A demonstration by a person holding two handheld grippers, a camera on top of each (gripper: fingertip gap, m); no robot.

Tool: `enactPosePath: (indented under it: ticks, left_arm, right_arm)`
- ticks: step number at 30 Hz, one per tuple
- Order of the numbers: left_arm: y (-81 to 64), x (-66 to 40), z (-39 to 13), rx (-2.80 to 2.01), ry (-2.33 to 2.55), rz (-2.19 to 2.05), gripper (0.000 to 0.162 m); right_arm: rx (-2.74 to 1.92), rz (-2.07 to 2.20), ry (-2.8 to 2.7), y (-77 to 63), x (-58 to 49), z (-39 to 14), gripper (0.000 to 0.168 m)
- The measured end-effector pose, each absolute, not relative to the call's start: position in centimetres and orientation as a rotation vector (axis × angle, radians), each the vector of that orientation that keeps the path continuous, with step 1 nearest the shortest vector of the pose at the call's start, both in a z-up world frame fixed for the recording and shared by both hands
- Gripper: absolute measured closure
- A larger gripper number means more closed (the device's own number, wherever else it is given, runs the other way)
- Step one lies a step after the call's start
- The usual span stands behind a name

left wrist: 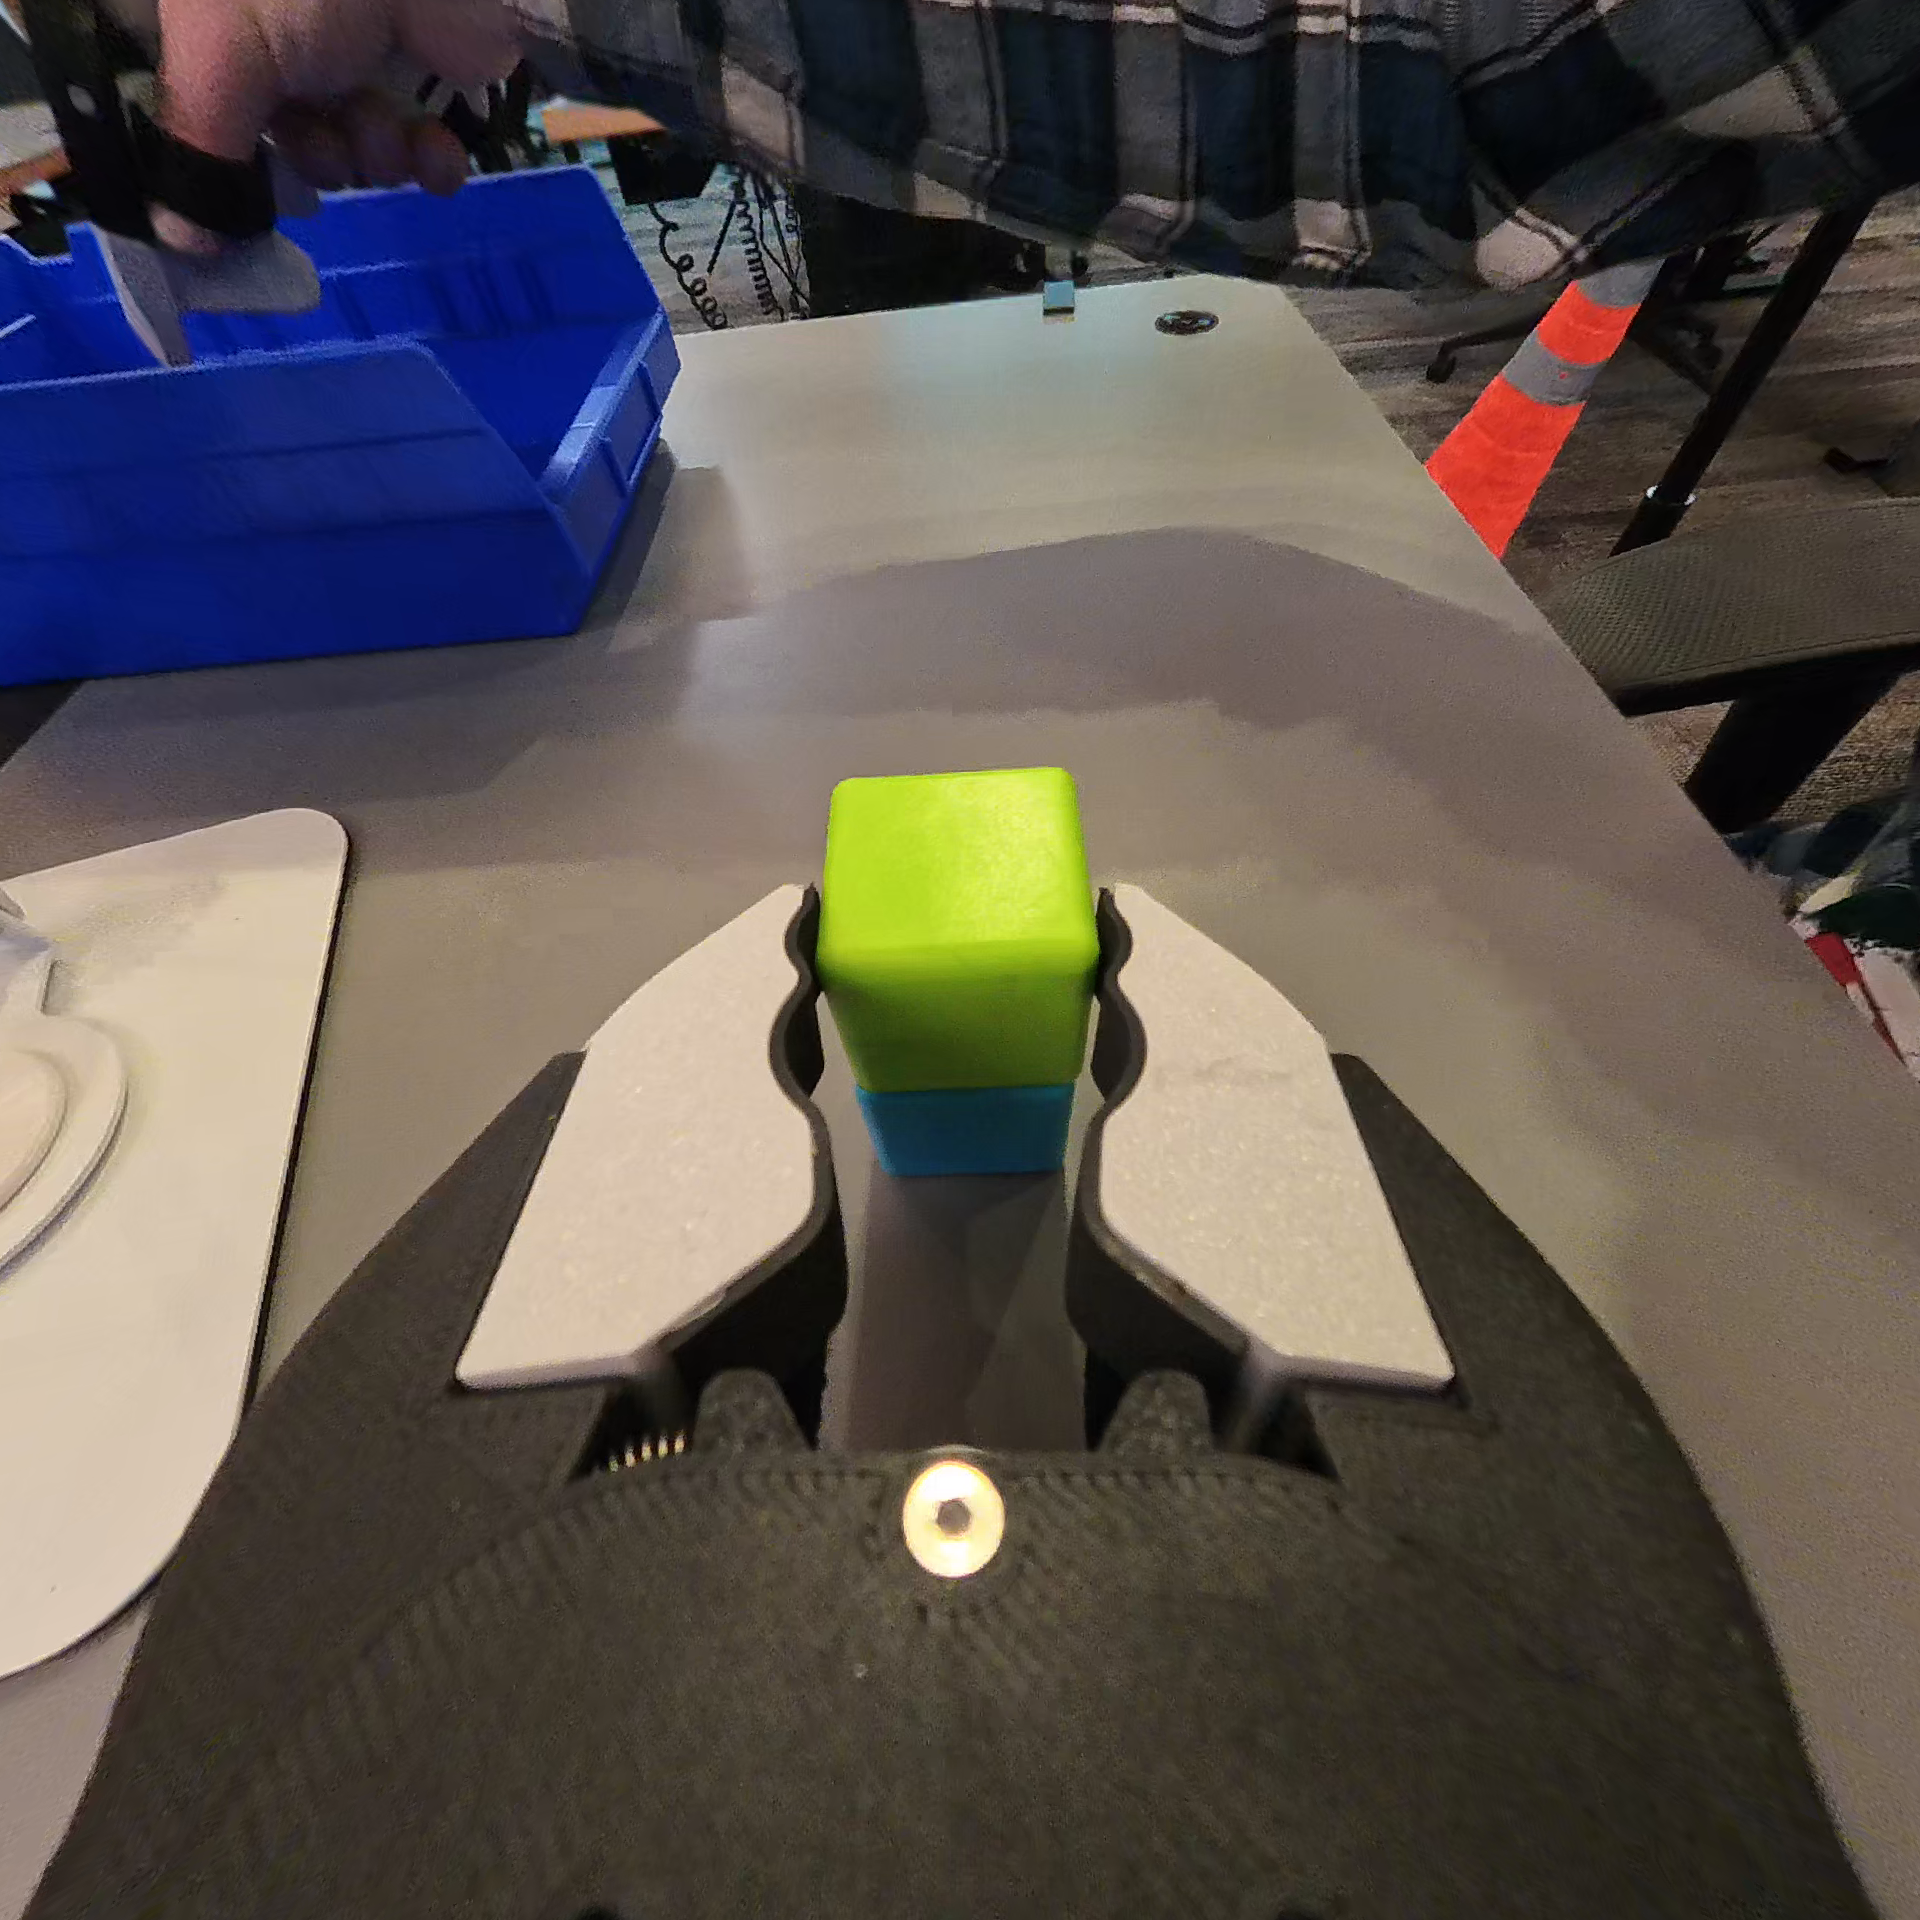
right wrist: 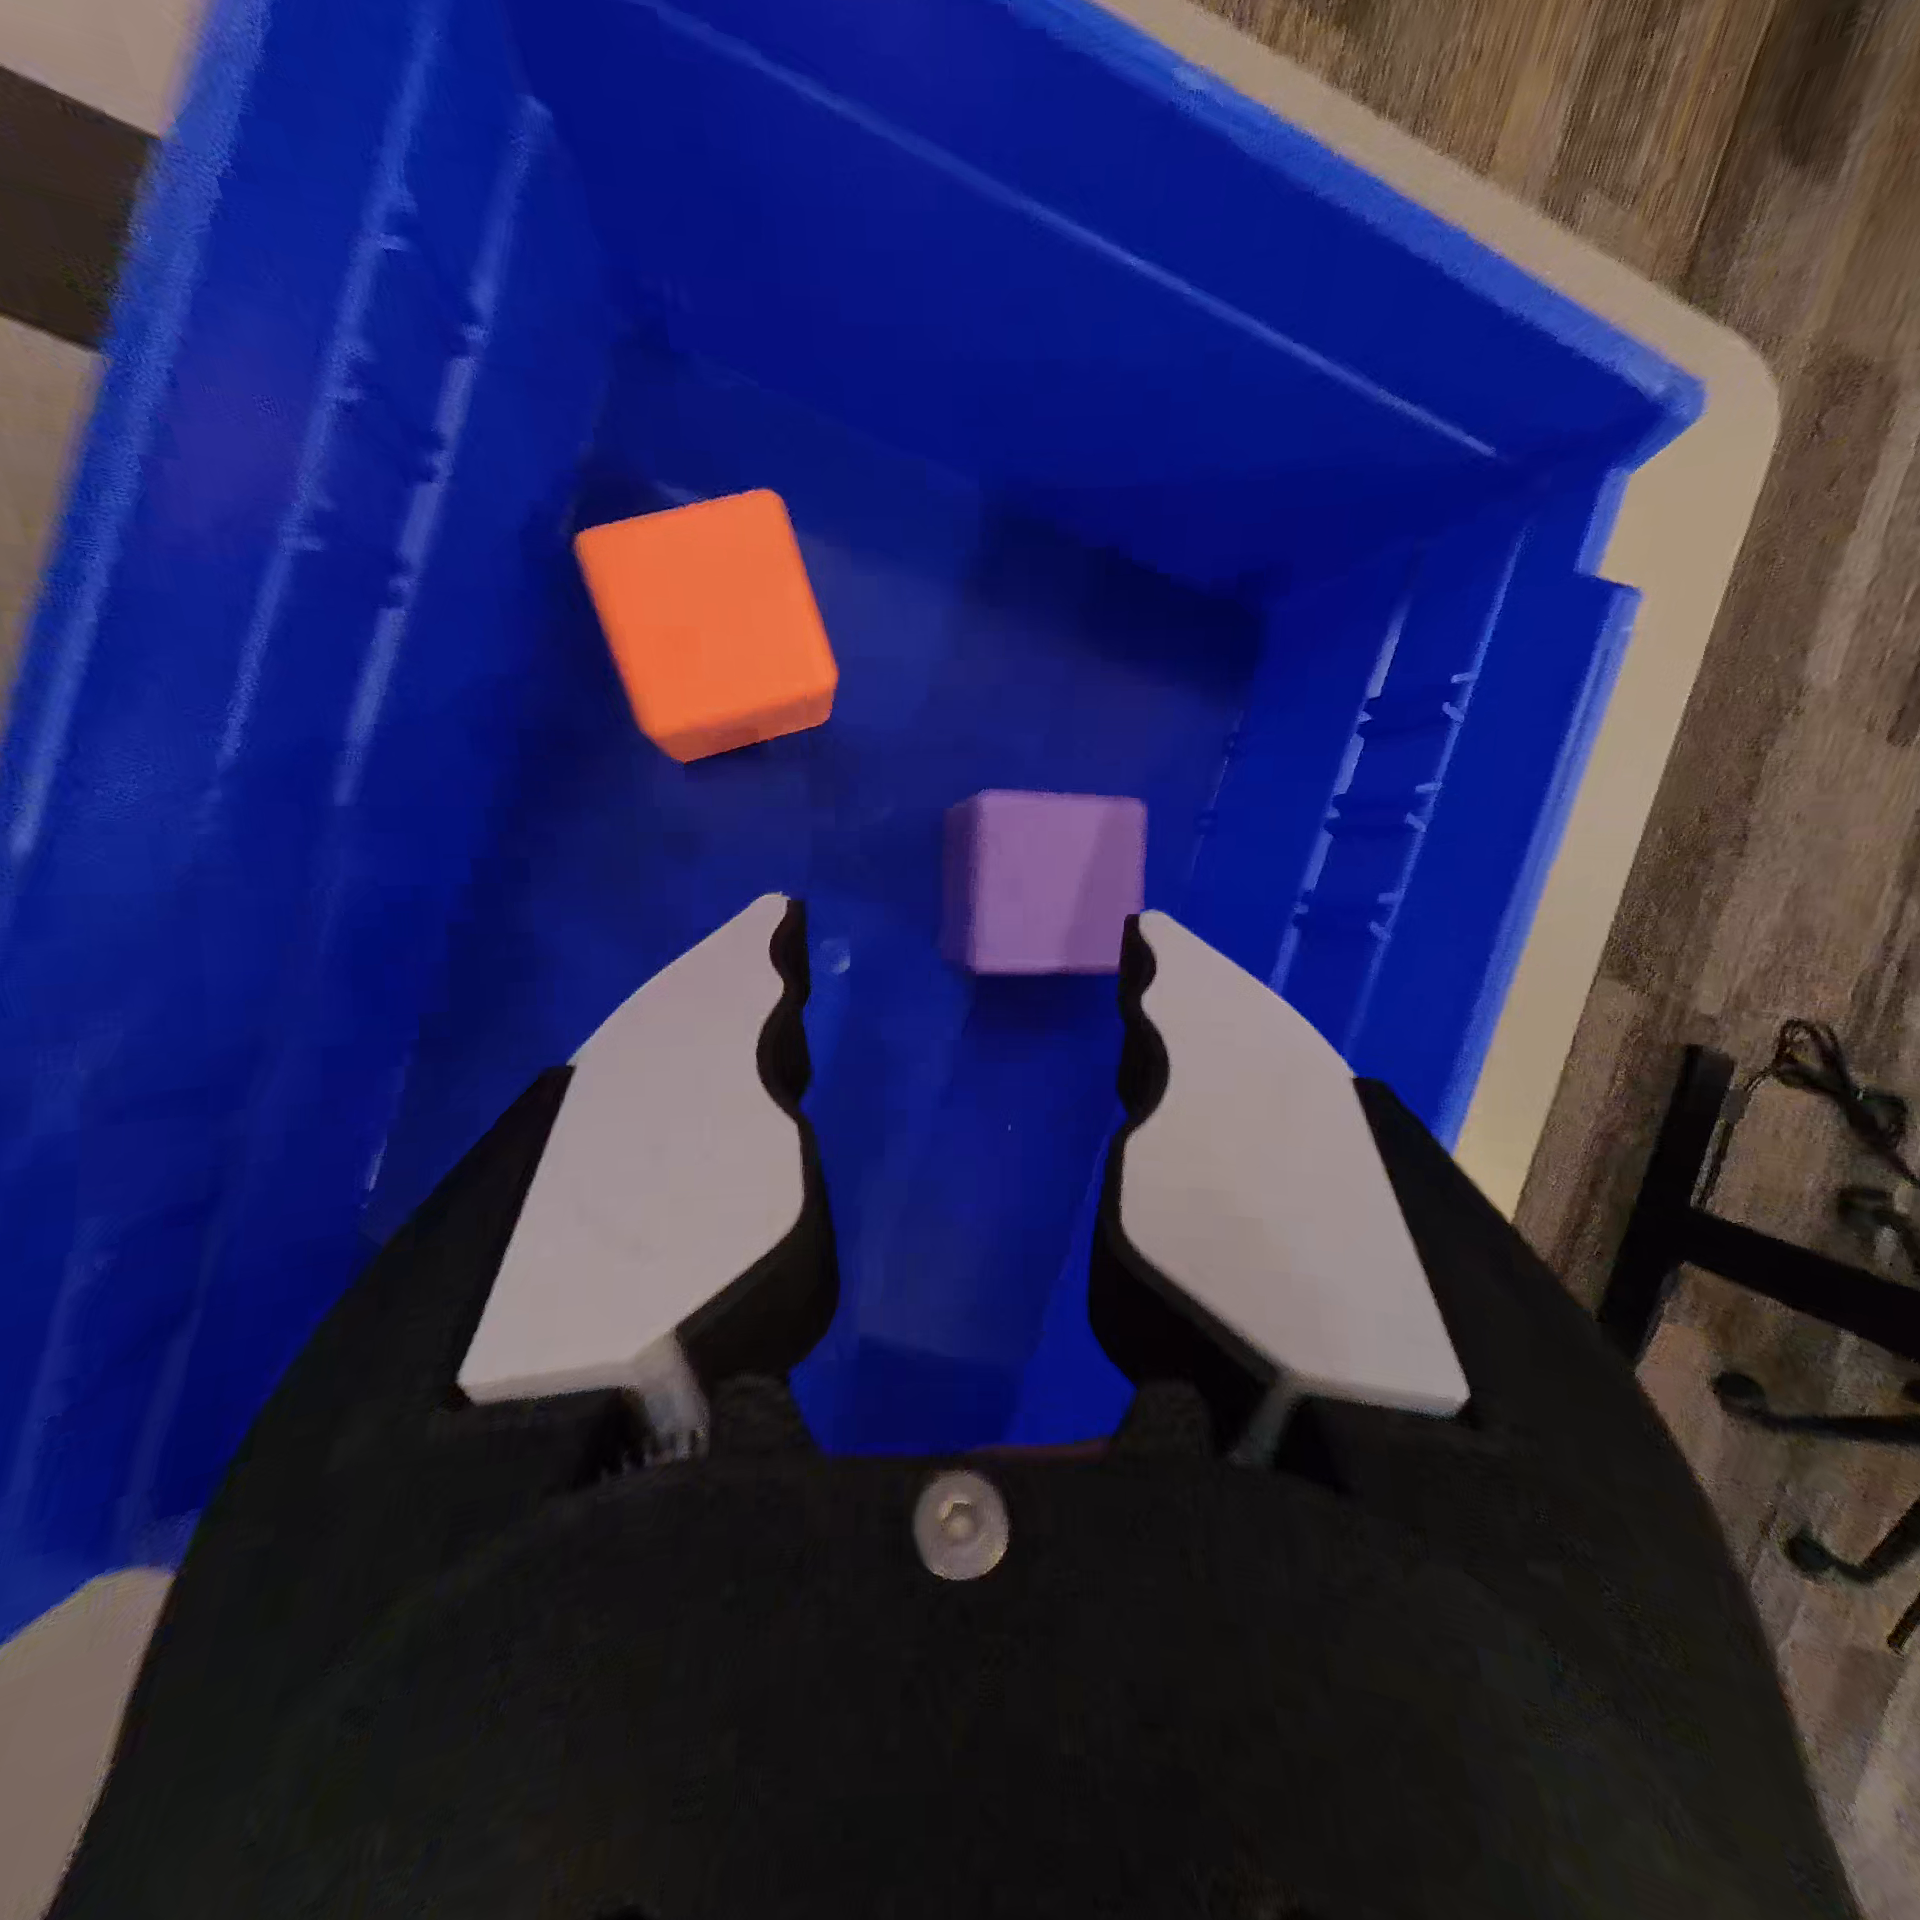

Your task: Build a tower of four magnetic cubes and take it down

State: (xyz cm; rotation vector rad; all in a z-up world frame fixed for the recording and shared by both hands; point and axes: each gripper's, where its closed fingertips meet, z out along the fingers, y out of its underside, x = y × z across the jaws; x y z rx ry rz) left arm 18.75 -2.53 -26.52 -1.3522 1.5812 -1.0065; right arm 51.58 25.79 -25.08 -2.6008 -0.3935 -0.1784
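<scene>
A green cube [left wrist: 956,925] stands on a blue cube [left wrist: 966,1130] on the grey table [left wrist: 1195,779]. My left gripper [left wrist: 956,935] is shut on the green cube, a fingertip against each side. My right gripper [right wrist: 961,935] is open and empty above the blue bin [right wrist: 312,520]; it also shows far off in the left wrist view [left wrist: 197,281], held by a hand. In the bin lie an orange cube [right wrist: 707,623] and a purple cube [right wrist: 1039,883]. The purple cube is just ahead of the right fingertip.
The blue bin [left wrist: 312,499] sits at the table's far left. A white mat [left wrist: 187,1091] lies at the left with an object on it. An orange cone [left wrist: 1527,405] and chair legs stand on the floor to the right. A plaid sleeve hangs above. There is about 45 cm between the tips of the two grippers.
</scene>
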Motion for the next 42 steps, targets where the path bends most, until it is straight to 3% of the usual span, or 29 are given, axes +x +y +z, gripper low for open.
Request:
enactPosePath:
  ticks: [8, 16, 23, 26, 42]
  left_arm:
    - [-2.3, 17.9, -25.3, -1.354, 1.537, -1.017, 0.102]
    - [-2.7, 17.4, -28.8, -1.477, 1.697, -0.903, 0.093]
    - [-2.8, 18.0, -30.5, -1.523, 1.773, -0.798, 0.103]
    - [-2.8, 18.1, -31.1, -1.536, 1.803, -0.759, 0.113]
    - [-2.7, 18.3, -31.7, -1.587, 1.834, -0.742, 0.112]
  right_arm:
    - [-2.470, -0.165, -0.500, 21.5, 48.9, -20.4, 0.110]
    - [-2.367, -0.169, -0.637, 16.9, 45.2, -16.6, 0.111]
    - [-2.282, -0.154, -0.775, 12.8, 40.8, -14.5, 0.113]
    - [-2.244, -0.070, -0.887, 10.5, 37.1, -14.5, 0.112]
    - [-2.122, 0.429, -1.478, -0.2, 21.0, -21.4, 0.113]
